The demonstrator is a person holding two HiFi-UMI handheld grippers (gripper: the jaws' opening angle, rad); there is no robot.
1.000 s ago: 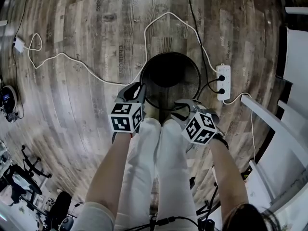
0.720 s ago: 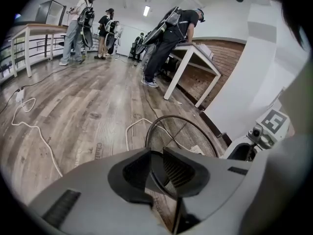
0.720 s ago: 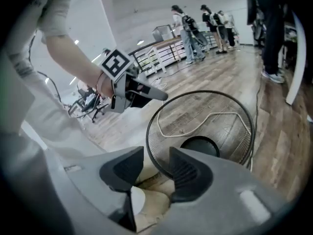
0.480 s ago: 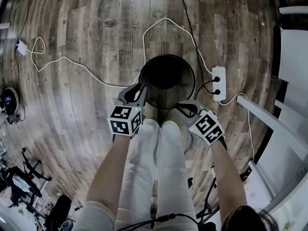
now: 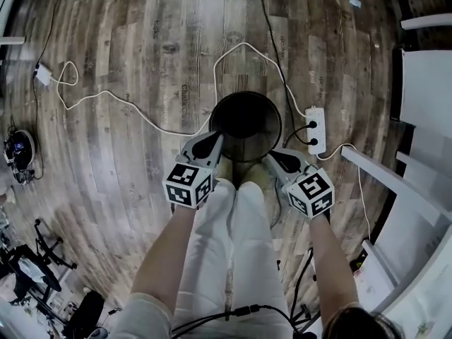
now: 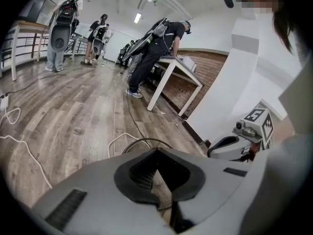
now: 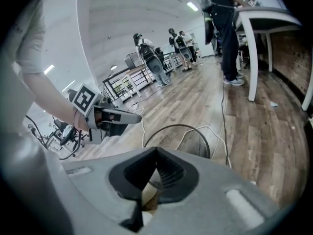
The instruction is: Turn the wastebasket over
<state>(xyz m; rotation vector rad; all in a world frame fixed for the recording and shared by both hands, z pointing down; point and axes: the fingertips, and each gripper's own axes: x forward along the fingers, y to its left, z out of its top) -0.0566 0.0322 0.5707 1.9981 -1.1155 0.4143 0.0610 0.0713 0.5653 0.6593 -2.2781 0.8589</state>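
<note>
Jaws just clenched empty, left gripper (image 5: 217,138) and right gripper (image 5: 271,155); head view looks into wastebasket (image 5: 247,122).

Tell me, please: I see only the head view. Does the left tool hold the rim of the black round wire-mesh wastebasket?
Observer: No. The left gripper view shows the left tool just closed on nothing, the wastebasket rim beyond its tips.
Operator: And the right tool?
Observer: The right gripper view shows it just closed too, empty, short of the rim.
Operator: Is anybody nearby?
Observer: Yes, a person bends over a white table across the room.
</note>
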